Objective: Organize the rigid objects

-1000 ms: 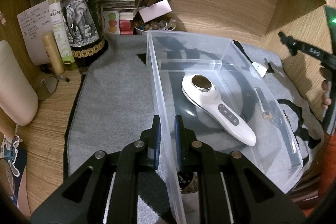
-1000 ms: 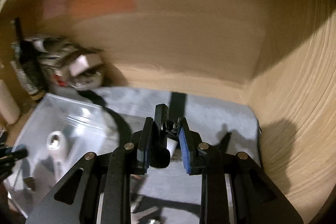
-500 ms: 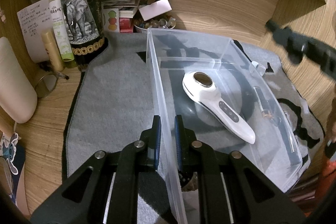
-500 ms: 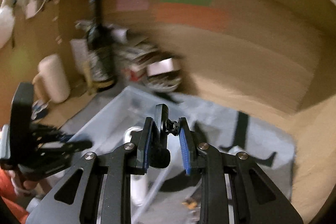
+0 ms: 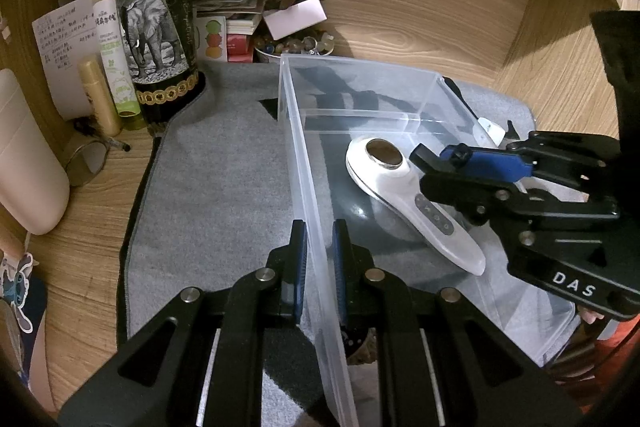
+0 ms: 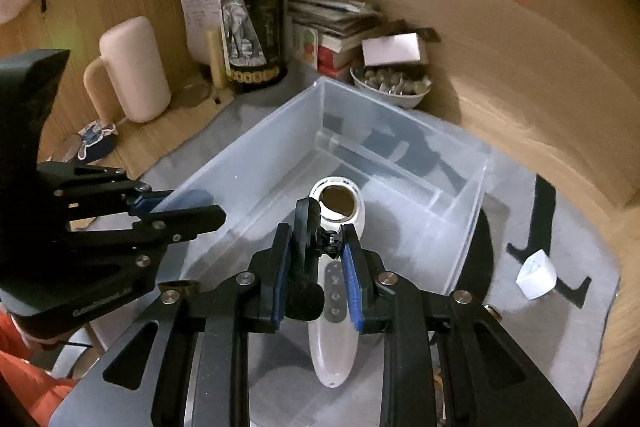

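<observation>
Grey mat (image 5: 224,195); left tongs (image 5: 318,259) astride clear bin (image 5: 308,163) wall.

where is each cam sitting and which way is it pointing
Left wrist: on the left gripper, looking down along fingers clamped on the clear bin wall; the right gripper reaches in from the right.
Right wrist: on the right gripper, over the bin, holding a black clip; the left gripper shows at left.
Shared: bin, white handheld device, wine bottle.
</observation>
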A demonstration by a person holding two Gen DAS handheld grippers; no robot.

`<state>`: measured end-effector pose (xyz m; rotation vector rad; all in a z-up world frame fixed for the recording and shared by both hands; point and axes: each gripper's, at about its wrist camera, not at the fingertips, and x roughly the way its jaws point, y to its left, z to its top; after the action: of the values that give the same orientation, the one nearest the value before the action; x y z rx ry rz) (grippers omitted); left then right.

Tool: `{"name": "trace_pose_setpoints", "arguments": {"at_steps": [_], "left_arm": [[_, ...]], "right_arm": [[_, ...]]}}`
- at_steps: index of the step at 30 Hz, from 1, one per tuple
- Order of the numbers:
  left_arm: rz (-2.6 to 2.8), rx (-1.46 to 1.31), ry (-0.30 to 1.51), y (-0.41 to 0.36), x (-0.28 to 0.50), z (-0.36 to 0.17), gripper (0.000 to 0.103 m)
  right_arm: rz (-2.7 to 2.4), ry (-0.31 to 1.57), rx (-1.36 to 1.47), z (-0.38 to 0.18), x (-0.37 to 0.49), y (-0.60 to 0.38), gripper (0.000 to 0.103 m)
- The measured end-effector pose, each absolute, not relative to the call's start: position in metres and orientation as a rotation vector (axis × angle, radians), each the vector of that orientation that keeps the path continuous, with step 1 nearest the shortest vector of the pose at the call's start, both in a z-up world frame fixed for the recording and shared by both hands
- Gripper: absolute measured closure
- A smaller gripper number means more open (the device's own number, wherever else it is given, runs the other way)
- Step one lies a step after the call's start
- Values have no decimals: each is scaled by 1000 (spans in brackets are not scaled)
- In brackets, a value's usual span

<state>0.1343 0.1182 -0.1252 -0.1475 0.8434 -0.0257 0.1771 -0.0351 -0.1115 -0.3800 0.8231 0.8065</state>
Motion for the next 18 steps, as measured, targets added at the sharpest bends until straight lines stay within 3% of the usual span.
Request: {"name": "trace_pose_setpoints", "arguments": {"at_steps": [6,18], "left_arm": [[-25,-147,843,118,134,-125,90],[-25,-146,843,118,134,-125,90]], "right_arm": [[796,821,-329,-105,180,-44,72],[682,712,-271,-67,183,-83,68]]}}
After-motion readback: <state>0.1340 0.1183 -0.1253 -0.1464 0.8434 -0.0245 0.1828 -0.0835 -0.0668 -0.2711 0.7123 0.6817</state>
